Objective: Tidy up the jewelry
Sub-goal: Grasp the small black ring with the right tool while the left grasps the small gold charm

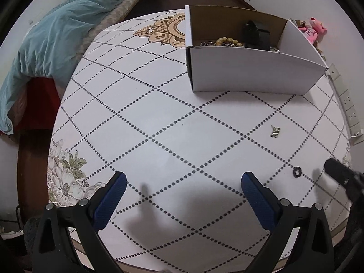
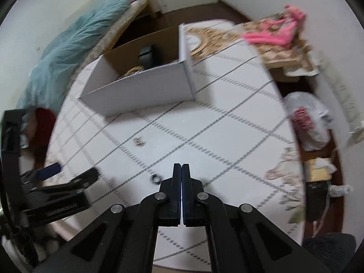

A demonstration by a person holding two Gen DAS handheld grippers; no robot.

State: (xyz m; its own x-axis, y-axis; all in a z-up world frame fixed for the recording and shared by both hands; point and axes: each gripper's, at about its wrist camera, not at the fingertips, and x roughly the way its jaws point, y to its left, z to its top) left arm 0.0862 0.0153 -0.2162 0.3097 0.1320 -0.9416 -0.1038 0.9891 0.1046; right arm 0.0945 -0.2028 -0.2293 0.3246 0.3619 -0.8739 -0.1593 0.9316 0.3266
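A white cardboard box (image 1: 250, 72) stands at the far side of the round table; inside it lie a beaded bracelet (image 1: 228, 41) and a black case (image 1: 256, 34). On the tabletop rest a small gold piece (image 1: 275, 132) and a black ring (image 1: 297, 171). My left gripper (image 1: 184, 178) hovers open over bare table with nothing between its blue pads. My right gripper (image 2: 181, 166) is shut, and nothing shows between its pads. The black ring (image 2: 155, 178) lies just left of its tips, apart from them. The gold piece (image 2: 138, 142) lies farther toward the box (image 2: 141, 91). The left gripper (image 2: 77, 169) shows at the left.
The table (image 1: 159, 104) has a dotted diamond pattern and its edge curves close below the grippers. A bed with a teal blanket (image 1: 56, 34) stands to the left. A pink plush toy (image 1: 315, 30), a power strip (image 1: 345, 104) and a plastic bag (image 2: 307, 120) are at the right.
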